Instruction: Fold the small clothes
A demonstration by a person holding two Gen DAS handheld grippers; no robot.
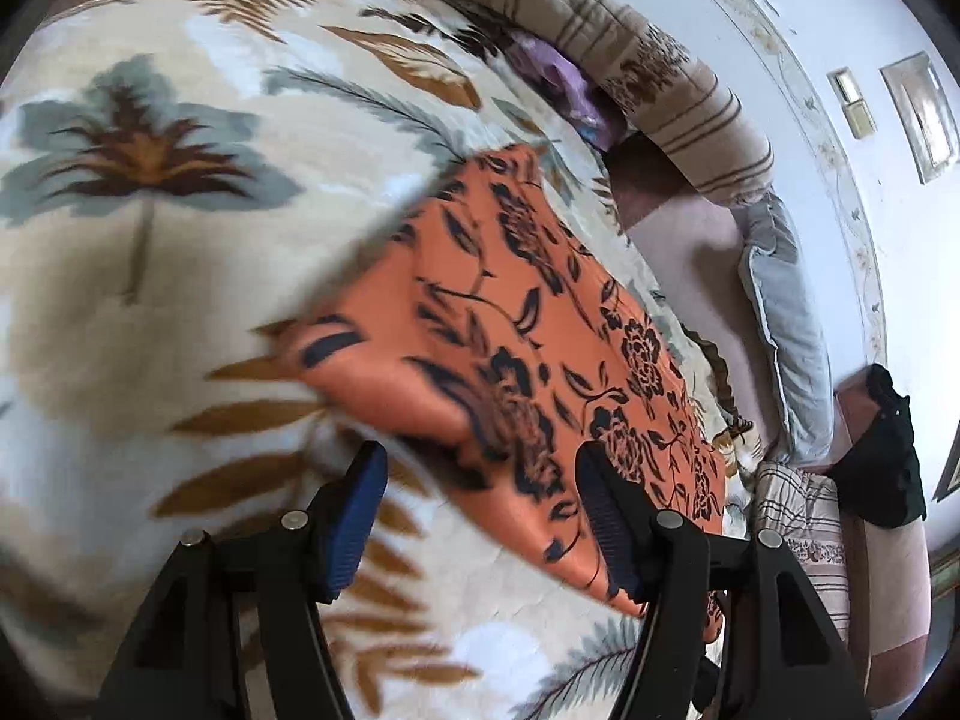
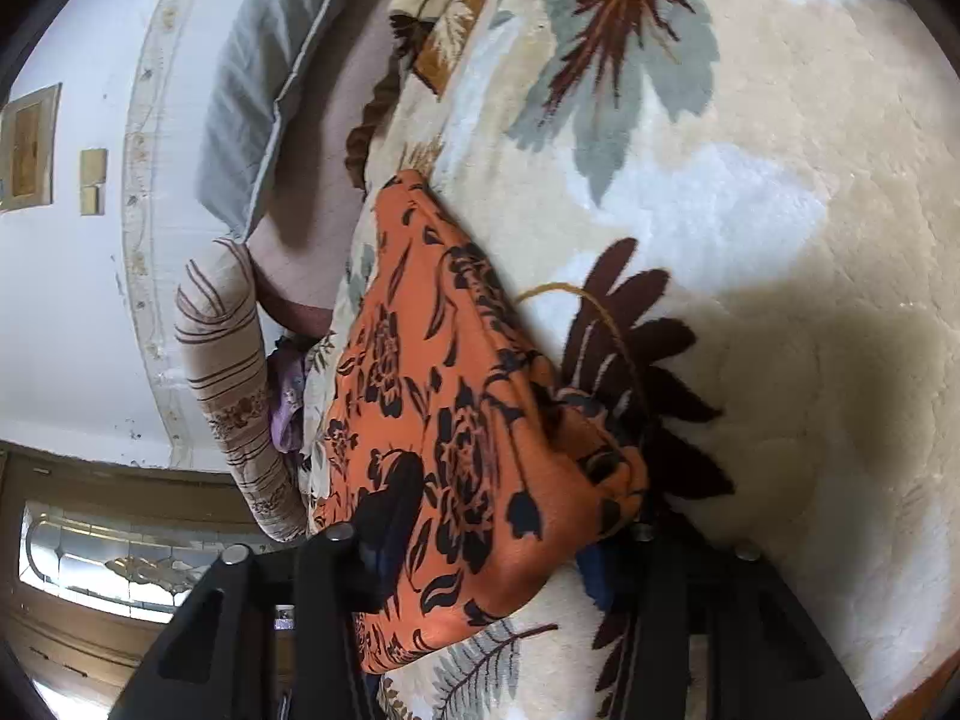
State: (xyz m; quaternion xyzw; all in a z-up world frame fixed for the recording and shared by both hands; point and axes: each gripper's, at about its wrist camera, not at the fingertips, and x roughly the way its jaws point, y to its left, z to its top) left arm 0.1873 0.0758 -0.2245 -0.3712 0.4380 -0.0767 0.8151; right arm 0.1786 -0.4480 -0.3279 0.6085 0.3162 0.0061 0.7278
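My left tool [image 1: 480, 516] is hovering spread wide, empty, over the near edge of the orange floral garment [image 1: 528, 336] lying on the leaf-patterned blanket [image 1: 150, 228]. My right tool [image 2: 510, 534] is sitting with fabric bunching between its fingers; I cannot tell whether it is pinching.

Bright daylight, soft shadows, motion blur, heavy fisheye edges.

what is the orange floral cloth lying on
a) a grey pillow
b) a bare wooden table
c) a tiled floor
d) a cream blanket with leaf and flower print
d: the orange floral cloth is spread on the plush cream leaf-print blanket, which shows around it in both wrist views; the grey pillow lies apart, at the wall side of the bed.
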